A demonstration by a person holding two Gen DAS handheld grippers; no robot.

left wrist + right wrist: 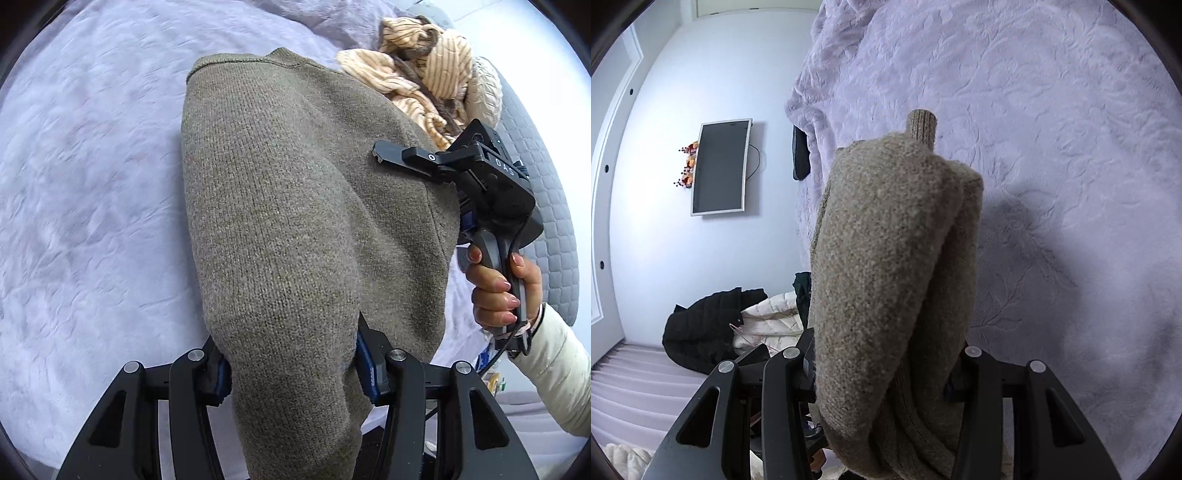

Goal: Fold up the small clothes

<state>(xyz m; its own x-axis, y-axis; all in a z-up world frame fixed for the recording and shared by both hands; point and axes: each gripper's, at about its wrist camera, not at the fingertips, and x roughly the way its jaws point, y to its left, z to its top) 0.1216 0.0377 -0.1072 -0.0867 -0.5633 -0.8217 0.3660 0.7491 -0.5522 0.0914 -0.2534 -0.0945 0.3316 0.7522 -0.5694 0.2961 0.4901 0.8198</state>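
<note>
Both gripper tips hidden by sweater (295,221).

The right claw (882,373) pinches a bunched taupe knit sweater (886,266), which hangs folded over a lavender embossed bedspread (1052,129). Beyond the bed's edge, a wall-mounted television (720,166) and a black jacket (701,325) show.
</note>
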